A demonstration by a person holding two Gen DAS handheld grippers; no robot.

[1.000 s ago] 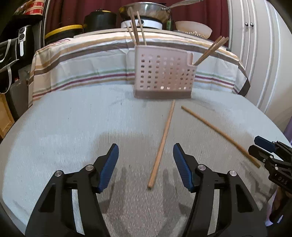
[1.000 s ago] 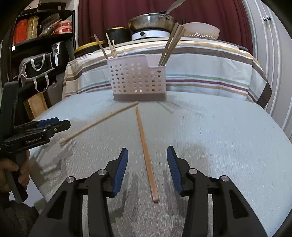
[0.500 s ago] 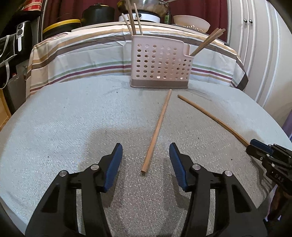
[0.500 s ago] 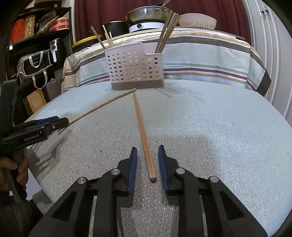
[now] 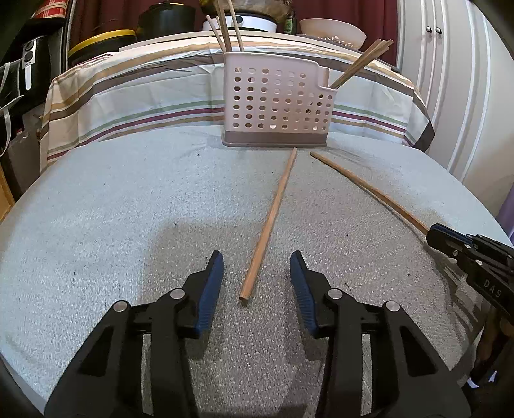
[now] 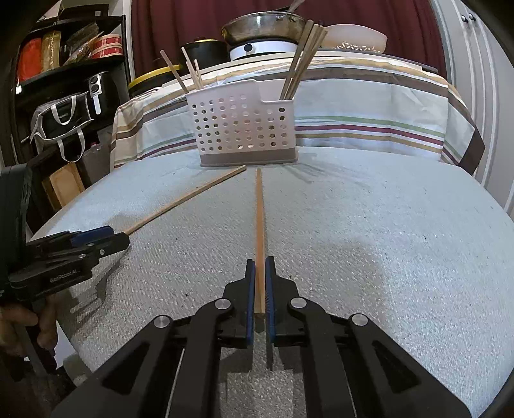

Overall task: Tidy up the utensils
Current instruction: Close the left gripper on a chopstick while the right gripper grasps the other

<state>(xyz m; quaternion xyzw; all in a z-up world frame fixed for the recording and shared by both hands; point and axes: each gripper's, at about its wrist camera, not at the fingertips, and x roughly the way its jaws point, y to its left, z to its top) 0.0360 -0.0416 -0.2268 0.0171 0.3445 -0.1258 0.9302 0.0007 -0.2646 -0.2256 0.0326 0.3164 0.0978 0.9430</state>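
Two wooden chopsticks lie on the grey padded table (image 5: 96,209) in front of a pink perforated utensil holder (image 5: 276,103) (image 6: 241,128) that has chopsticks standing in both ends. My left gripper (image 5: 255,267) (image 6: 123,238) straddles the near end of one chopstick (image 5: 273,212) (image 6: 186,196). Its jaws are closing, and a gap still shows between each pad and the stick. My right gripper (image 6: 260,265) (image 5: 432,231) is shut on the near end of the other chopstick (image 6: 259,209) (image 5: 369,189), which points straight at the holder.
Behind the table stands another one under a striped cloth (image 6: 369,106), carrying a pan (image 6: 263,25), a white bowl (image 5: 332,27) and pots. Dark shelves with bags (image 6: 61,119) are at the left, and white cabinet doors (image 5: 456,96) at the right. A hand (image 6: 19,324) holds the left gripper.
The right jaws have closed onto the near end of their chopstick. The left jaws have narrowed around the other chopstick's end without touching it.
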